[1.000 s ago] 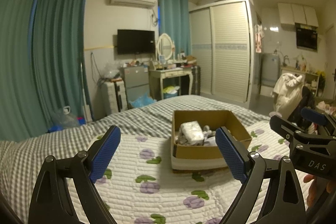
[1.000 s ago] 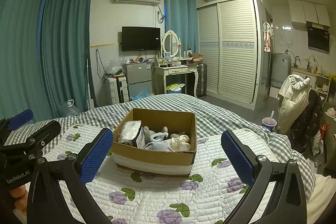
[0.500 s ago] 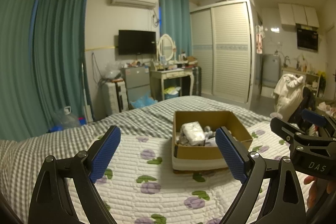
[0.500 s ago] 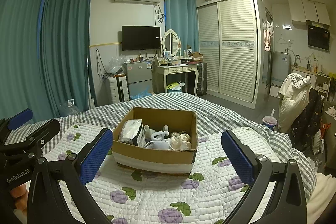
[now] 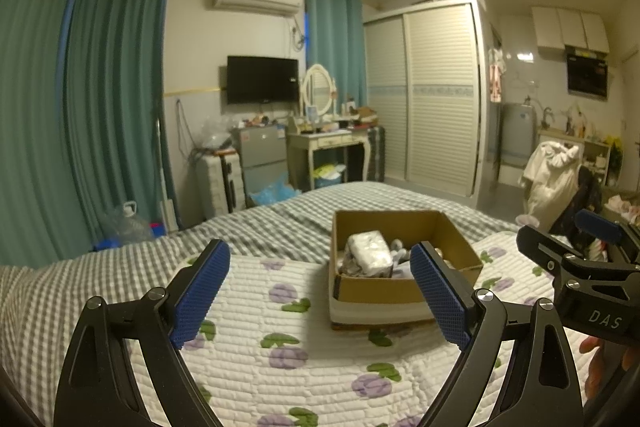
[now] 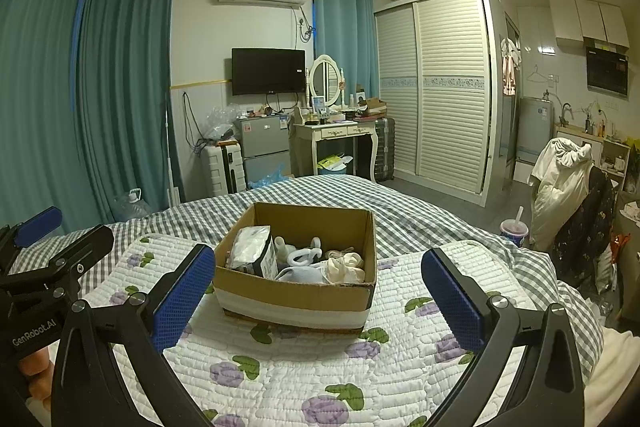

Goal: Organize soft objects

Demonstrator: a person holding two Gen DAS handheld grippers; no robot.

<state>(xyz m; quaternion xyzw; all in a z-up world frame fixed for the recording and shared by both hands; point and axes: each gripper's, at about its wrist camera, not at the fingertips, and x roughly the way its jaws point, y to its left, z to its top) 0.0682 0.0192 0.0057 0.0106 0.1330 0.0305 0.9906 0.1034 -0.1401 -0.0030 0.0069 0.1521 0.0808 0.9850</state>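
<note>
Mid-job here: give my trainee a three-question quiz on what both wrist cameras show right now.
1. True or false: the left tongs grip a sock.
2. Where does the box sit: A) on the floor, B) on the quilt, C) on the dresser?
3. Fill in: the white packet lies at the box's ___ end, seen from the right wrist.

Key: 1. False; both the left and right tongs are open and empty. 2. B. 3. Left.
</note>
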